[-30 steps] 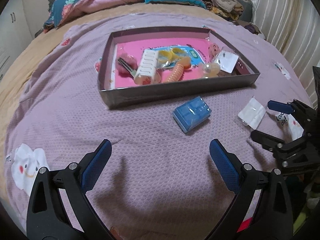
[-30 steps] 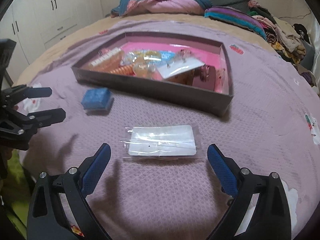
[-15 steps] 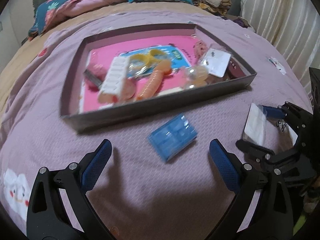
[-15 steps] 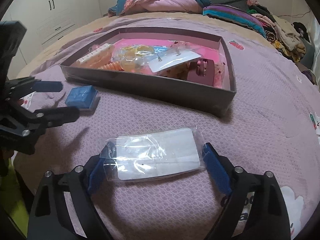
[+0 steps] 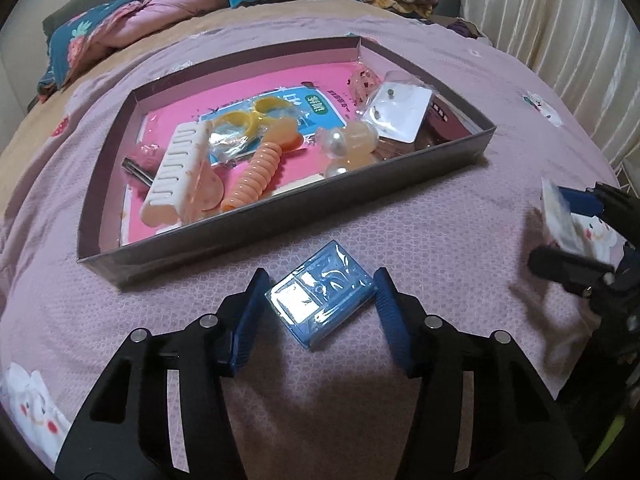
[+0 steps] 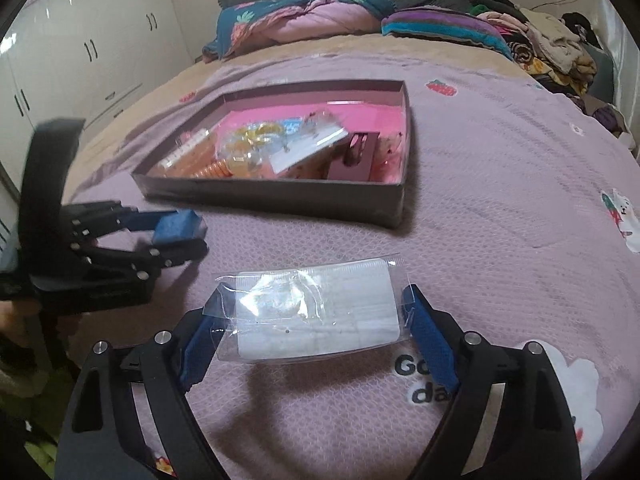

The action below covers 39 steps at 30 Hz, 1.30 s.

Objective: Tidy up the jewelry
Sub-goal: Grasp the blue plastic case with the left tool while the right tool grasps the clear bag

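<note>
A: What is the surface, and what room is this?

B: A bed under a mauve quilted cover printed with little cartoon figures; folded bedding and heaped clothes lie along its far edge; white wardrobe doors stand at the left in the right wrist view, a pale curtain at the right in the left wrist view.

A: And what lies around?

B: A shallow grey tray with a pink floor; in it a white comb, an orange spiral hair tie, a carded pair of studs and other small pieces; nothing stands between it and the grippers.

A: The grippers?

B: The left gripper stands just in front of the tray's near wall; its pads sit narrowly to either side of a small blue case, touching or almost touching; the right gripper clamps a clear sachet with a white card, raised above the cover.
</note>
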Tool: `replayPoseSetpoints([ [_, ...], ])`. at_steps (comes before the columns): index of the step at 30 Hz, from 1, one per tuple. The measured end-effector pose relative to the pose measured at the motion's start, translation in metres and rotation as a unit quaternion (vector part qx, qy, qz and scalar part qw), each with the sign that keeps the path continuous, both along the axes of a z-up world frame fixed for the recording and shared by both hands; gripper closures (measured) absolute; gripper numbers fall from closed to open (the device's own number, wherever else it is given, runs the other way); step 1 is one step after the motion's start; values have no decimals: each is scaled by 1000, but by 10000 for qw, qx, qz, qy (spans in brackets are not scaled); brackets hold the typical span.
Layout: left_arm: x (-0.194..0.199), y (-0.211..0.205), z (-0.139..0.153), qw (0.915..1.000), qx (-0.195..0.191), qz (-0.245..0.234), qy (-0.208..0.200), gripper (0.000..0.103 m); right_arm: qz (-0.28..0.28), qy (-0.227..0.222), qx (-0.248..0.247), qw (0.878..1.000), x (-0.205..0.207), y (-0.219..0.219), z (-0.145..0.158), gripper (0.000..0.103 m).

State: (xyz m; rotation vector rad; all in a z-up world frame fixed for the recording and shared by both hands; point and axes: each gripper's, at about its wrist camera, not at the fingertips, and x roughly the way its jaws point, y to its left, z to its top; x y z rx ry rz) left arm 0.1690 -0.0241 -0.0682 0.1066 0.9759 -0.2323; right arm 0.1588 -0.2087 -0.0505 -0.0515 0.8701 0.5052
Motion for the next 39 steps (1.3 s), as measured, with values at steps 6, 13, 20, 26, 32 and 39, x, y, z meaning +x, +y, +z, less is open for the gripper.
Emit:
replayPoseSetpoints([
  [6, -12, 8, 21, 9993, -266, 122, -218, 58, -15, -123, 129, 9998, -9, -5, 16, 19],
  [13, -20, 21, 44, 9976, -467, 318, -398, 58, 39, -250, 199, 9995, -17, -2, 31, 19],
  [20, -24, 36, 61, 9953, -580, 515, -585, 58, 170, -365, 244, 9989, -20, 8, 44, 19],
  [26, -24, 48, 72, 9932, -616, 661, -728, 58, 308, -425, 246, 9983, -17, 24, 51, 19],
  [32, -17, 57, 80, 9917, -640, 761, -816, 58, 443, -472, 294, 9975, -9, 39, 57, 19],
  [39, -4, 63, 86, 9905, -699, 823, -854, 58, 512, -589, 275, 9966, 6, 53, 64, 19],
])
